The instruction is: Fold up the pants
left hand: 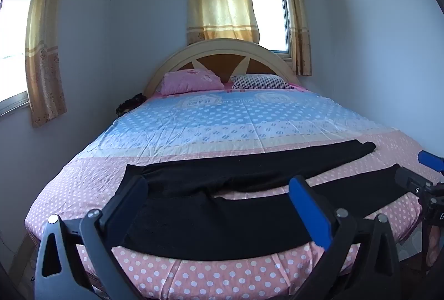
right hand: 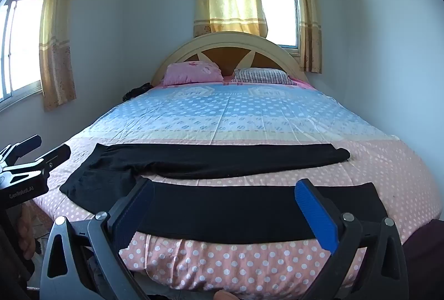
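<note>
Black pants (left hand: 222, 205) lie spread flat across the foot of the bed, waist to the left, both legs running right with a strip of sheet between them. They also show in the right wrist view (right hand: 236, 211). My left gripper (left hand: 219, 189) is open and empty, hovering over the waist and near leg at the bed's front edge. My right gripper (right hand: 224, 191) is open and empty above the near leg. The right gripper shows at the right edge of the left wrist view (left hand: 416, 175); the left gripper shows at the left edge of the right wrist view (right hand: 36, 152).
The bed (left hand: 222, 116) has a pink and blue dotted sheet. A pink pillow (left hand: 191, 82) and a striped pillow (left hand: 260, 82) lie by the arched headboard (left hand: 222, 50). A dark bundle (left hand: 130, 104) sits at the bed's far left. Curtained windows stand behind and left.
</note>
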{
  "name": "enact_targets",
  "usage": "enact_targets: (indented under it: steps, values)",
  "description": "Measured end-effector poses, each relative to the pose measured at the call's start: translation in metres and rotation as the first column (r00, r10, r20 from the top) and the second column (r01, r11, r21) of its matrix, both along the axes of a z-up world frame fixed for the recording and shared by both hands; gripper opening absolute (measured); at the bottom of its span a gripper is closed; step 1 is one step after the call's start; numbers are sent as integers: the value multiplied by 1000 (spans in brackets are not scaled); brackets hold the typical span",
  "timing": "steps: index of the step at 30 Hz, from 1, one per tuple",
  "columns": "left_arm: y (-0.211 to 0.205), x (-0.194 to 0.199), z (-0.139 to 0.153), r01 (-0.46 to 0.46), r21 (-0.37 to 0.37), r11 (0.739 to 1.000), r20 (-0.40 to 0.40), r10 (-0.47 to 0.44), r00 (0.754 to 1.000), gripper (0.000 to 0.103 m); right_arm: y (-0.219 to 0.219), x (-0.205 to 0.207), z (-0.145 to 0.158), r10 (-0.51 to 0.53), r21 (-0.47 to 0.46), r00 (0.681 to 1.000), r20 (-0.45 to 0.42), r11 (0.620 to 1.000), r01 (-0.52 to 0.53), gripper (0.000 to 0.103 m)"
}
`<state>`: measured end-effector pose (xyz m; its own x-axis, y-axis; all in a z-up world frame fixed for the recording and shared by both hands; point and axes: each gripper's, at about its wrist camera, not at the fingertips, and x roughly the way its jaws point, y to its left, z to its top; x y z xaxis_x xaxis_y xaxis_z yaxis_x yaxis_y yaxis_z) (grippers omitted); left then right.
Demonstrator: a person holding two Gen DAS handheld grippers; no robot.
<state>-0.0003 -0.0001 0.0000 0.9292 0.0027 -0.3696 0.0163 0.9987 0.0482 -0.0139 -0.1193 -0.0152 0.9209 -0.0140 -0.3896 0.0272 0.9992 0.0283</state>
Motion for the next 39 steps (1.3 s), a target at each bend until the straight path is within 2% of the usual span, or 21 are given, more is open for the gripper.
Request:
enact_targets:
  steps: [1, 6, 7, 12, 15, 39]
  values:
    - [0, 1, 0, 2, -10, 1000, -24, -2, 1000, 103, 0, 0, 0, -1, 0, 1000, 0, 1000, 1, 102]
    - [1, -1, 4, -7, 8, 1000, -7, 8, 1000, 103, -3, 2, 1, -8, 9, 1000, 6, 1000, 8, 102]
    - [-1, -2, -5, -9, 8, 1000, -10, 9, 1000, 103, -4, 1, 0, -9, 12, 1000, 5, 1000, 9, 102]
    - [-5, -3, -14, -16, 6, 1000, -15, 17, 1000, 103, -8, 2, -2, -15, 15, 1000, -9, 1000, 15, 102]
    - [-2, 4, -12, -12, -1, 1000, -33, 12, 999, 103, -4, 4, -4, -23, 7, 1000, -10, 1000, 23, 102]
    - [6, 5, -11, -11, 0, 1000, -34, 11, 999, 103, -8, 5, -7, -38, 16, 999, -10, 999, 38, 102]
